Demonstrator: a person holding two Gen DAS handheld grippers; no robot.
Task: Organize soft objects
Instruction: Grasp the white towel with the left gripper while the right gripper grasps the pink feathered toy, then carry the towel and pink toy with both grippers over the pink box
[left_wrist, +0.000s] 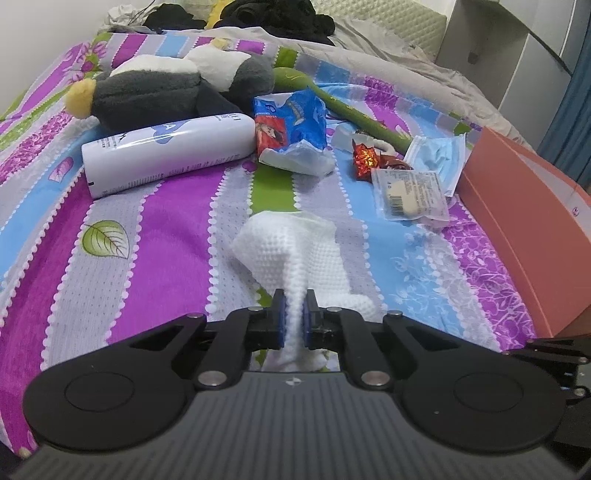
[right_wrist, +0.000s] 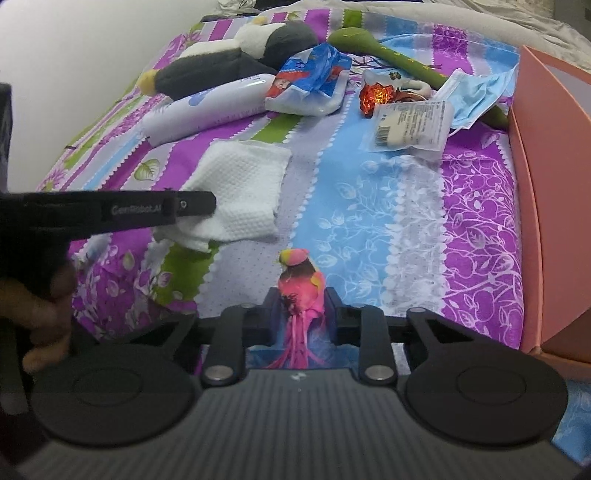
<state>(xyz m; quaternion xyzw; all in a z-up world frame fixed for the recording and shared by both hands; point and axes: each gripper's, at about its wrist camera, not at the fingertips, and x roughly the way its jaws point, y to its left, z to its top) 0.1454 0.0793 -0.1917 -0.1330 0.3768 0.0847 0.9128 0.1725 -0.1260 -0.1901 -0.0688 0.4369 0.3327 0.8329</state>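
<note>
A white waffle-textured cloth (left_wrist: 288, 240) lies on the striped bedspread (left_wrist: 166, 236), one end lifted. My left gripper (left_wrist: 294, 295) is shut on that bunched end, blue pads pressing both sides. The right wrist view shows the same cloth (right_wrist: 243, 184) with the left gripper (right_wrist: 207, 203) side-on at its near edge, held by a hand (right_wrist: 48, 317). My right gripper (right_wrist: 303, 291) is shut on a small pink toy (right_wrist: 301, 280) with a yellow-pink head and pink streamers hanging below the jaws.
Farther back lie a grey-and-white penguin plush (left_wrist: 155, 92), a white bottle (left_wrist: 166, 151), a blue tissue pack (left_wrist: 291, 122), a green plush stick (left_wrist: 332, 99), a red foil sweet (left_wrist: 364, 157), a clear packet (left_wrist: 406, 192) and a blue face mask (left_wrist: 439, 155). A salmon box (left_wrist: 524, 206) stands at the right.
</note>
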